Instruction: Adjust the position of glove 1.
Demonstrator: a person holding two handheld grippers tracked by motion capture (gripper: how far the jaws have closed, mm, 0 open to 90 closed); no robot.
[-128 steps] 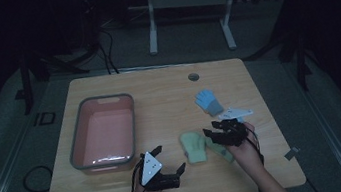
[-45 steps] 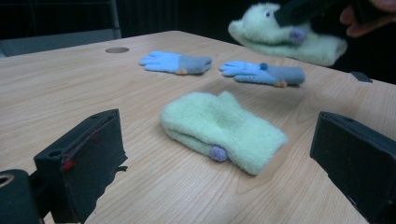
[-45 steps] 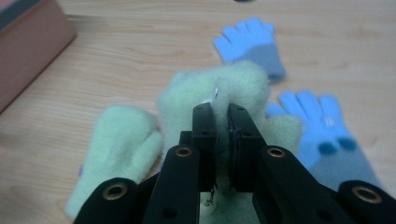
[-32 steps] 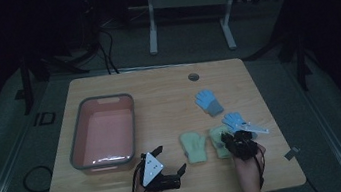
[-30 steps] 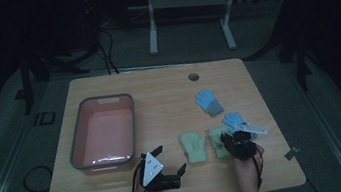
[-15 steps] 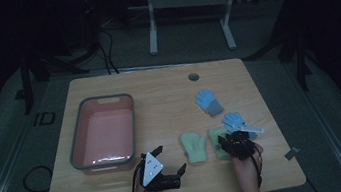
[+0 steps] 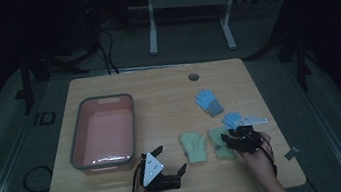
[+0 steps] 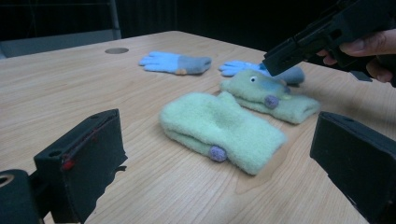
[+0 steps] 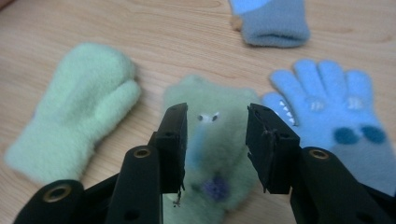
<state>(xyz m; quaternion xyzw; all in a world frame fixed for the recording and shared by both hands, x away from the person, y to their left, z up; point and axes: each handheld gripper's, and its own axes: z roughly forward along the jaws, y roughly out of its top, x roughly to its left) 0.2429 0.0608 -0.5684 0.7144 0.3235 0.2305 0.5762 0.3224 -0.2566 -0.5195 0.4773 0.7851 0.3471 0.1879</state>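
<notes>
Right gripper (image 9: 215, 140) hangs over the green mitten with eyes (image 9: 212, 154) low in the frame's middle, jaws just been opening, nothing pinched. Plain green mitten (image 9: 74, 116) left, blue glove (image 9: 327, 116) touching right. Left gripper (image 8: 215, 172) spread wide, holding nothing.

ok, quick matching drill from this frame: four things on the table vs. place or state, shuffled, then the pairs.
Things:
1. pink tub
2. plain green mitten
3. green mitten with eyes
4. far blue glove

Places or states:
A. just under the right gripper's parted jaws
B. left part of the table, nothing in it
C. flat on the wood between the two grippers
D. farthest from the person, grey cuff

Pairs: 1-B, 2-C, 3-A, 4-D
</notes>
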